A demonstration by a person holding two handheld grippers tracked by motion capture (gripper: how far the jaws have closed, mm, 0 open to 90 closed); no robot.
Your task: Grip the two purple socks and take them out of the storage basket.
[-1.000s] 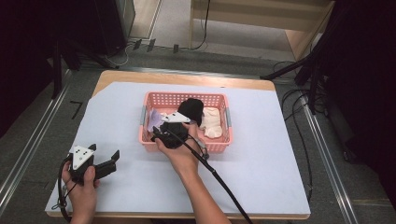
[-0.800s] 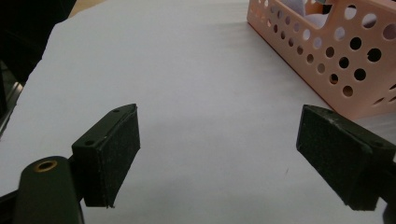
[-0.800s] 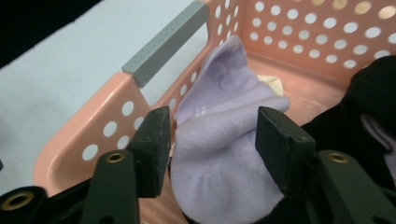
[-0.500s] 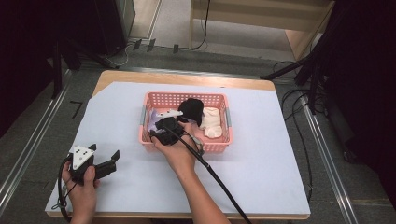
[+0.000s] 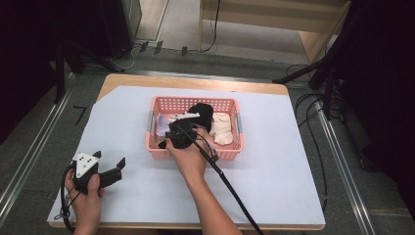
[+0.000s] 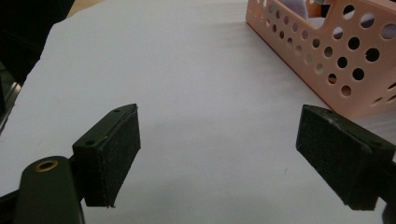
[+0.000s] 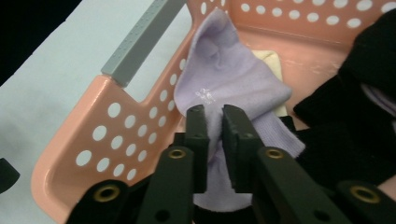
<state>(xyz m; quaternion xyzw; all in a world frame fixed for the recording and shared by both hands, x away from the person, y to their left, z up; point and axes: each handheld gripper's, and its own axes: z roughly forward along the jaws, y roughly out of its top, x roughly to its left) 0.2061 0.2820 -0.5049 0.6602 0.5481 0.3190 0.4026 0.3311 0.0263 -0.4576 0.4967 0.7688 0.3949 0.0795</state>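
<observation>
A pink perforated basket (image 5: 230, 152) sits mid-table on a white sheet; its corner wall (image 6: 345, 60) reaches into the left gripper view. Inside lie a lilac sock (image 7: 233, 88), a black garment (image 5: 201, 115) and a cream one (image 5: 223, 128). My right gripper (image 7: 214, 122) reaches into the basket's left half, jaws shut on a fold of the lilac sock (image 5: 161, 126). My left gripper (image 5: 113, 172) rests at the front left of the sheet, jaws wide open with nothing between them (image 6: 219, 154).
The basket has grey handles (image 7: 140, 39) at its ends. A black cable (image 5: 230, 188) trails from the right gripper across the sheet toward the front edge. Metal rails (image 5: 342, 161) run along both sides of the table.
The right gripper has shifted slightly left inside the basket, toward the lilac sock. The left gripper has stayed in place.
</observation>
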